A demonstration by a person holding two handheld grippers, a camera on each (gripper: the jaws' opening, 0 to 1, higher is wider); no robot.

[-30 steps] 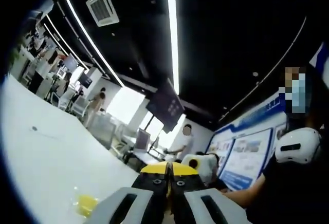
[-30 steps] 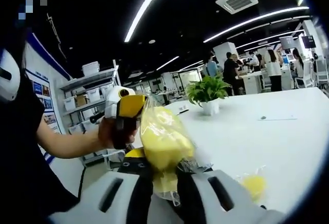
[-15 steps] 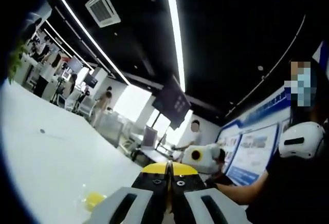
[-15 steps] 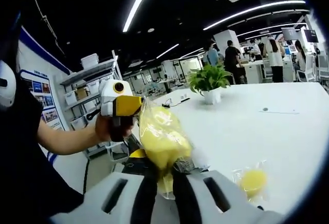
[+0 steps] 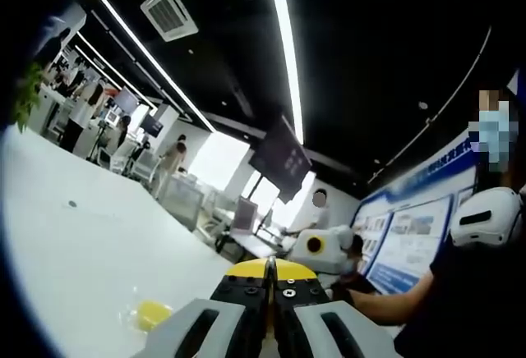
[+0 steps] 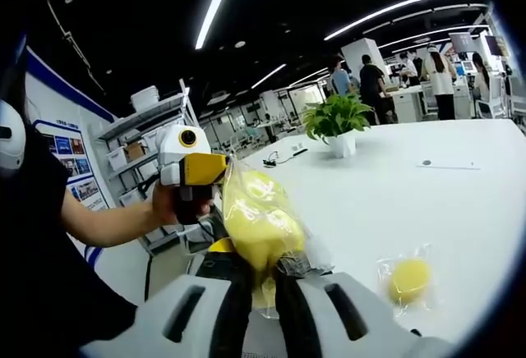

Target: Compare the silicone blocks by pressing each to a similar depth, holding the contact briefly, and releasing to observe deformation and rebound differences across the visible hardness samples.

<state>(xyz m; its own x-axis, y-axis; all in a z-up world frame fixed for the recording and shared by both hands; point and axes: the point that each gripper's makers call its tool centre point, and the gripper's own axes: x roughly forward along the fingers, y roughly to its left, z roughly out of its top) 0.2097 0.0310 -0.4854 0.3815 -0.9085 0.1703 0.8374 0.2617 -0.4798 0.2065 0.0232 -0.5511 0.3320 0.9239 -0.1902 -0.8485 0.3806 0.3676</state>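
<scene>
A: What's the right gripper point(image 6: 261, 266) doing?
B: Its fingers pinch a yellow block in a clear bag point(image 6: 256, 220).
A: And the left gripper point(image 5: 269, 280)?
B: Fingers pressed together, empty. A second bagged block point(image 6: 408, 278) lies on the table point(image 6: 394, 194), right of the right fingers.

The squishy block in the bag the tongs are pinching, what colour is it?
Yellow. The bagged block is clearest in the right gripper view, pinched by the right tongs.
</scene>
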